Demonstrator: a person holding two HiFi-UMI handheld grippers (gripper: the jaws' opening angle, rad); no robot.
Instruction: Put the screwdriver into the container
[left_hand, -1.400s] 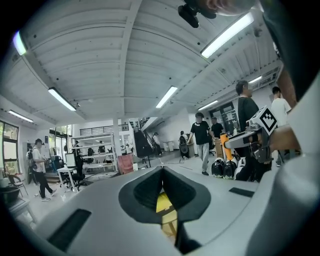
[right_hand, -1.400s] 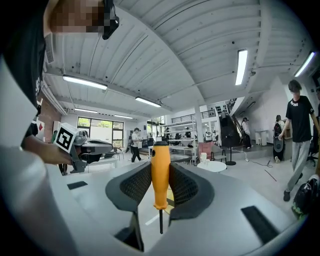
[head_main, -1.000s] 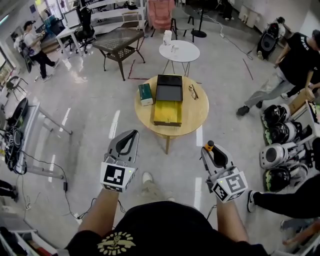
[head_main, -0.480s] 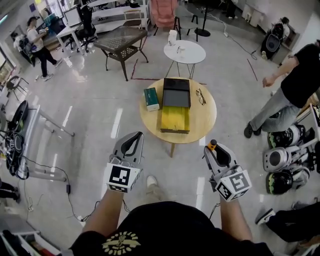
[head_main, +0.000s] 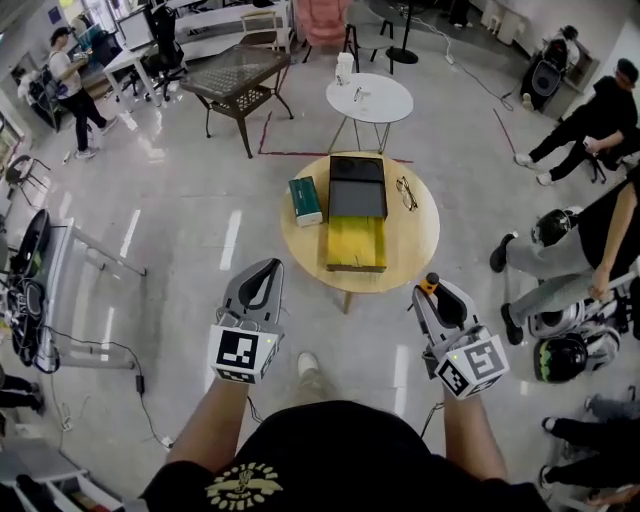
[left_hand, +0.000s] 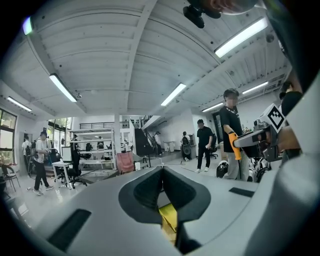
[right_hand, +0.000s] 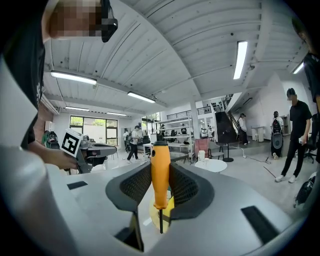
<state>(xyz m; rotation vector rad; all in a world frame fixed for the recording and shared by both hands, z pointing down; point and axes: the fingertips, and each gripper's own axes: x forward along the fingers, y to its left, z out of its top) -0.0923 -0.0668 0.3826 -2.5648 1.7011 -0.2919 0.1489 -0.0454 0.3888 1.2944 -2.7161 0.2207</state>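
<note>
1. We are seeing print on one green box (head_main: 305, 200), too small to read.
2. We are holding two grippers. The right gripper (head_main: 432, 290) is clamping one orange-handled screwdriver (right_hand: 160, 172) upright. The left gripper (head_main: 262, 272) is pointing forward, jaws together, empty.
3. One yellow container (head_main: 356, 243) is sitting on a round wooden table (head_main: 415, 235), well apart from the screwdriver, on a glossy grey workshop floor (head_main: 180, 230).

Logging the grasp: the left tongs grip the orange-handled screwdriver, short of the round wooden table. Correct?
Not the left: the right tongs grip the orange-handled screwdriver, short of the round wooden table. The right gripper view shows it.
</note>
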